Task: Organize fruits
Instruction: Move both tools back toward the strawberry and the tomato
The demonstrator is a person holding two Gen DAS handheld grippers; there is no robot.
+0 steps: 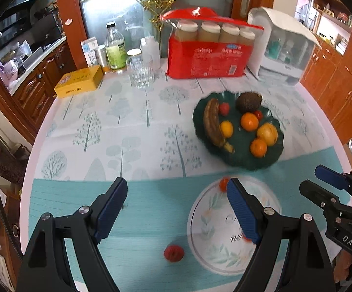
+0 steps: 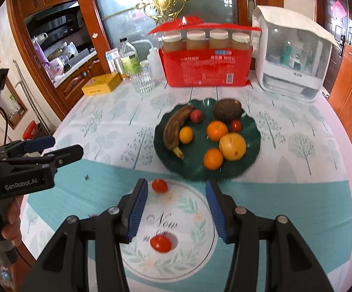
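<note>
Left wrist view is showing the left hand-held gripper (image 1: 176, 187) hovering wide open over the worktop (image 1: 91, 133), holding nothing. A red lychee-like fruit (image 1: 174, 253) is lying on the teal cloth between its fingers, just beside the white plate (image 1: 215, 243). One small tomato (image 1: 224, 184) is sitting at the plate's far rim, partly behind the right finger; a second red bit is peeking out beside that finger, too hidden to name.

Right wrist view is showing the right hand-held gripper (image 2: 177, 189) spread open above the same white plate (image 2: 188, 255), gripping nothing. Two tomatoes are resting on the plate: one (image 2: 159, 185) at the far rim, one (image 2: 161, 243) near the middle between the fingers. Beyond it, the dark green dish (image 2: 251, 126) is carrying a browned banana (image 2: 173, 127), three oranges, a small yellow citrus (image 2: 186, 134), a large yellow fruit (image 2: 232, 146), a dark avocado (image 2: 227, 110) and two small red fruits. At the back are standing a red pack of jars (image 2: 205, 68), a yellow tin (image 2: 101, 84), bottles and a white cabinet (image 2: 295, 56).
</note>
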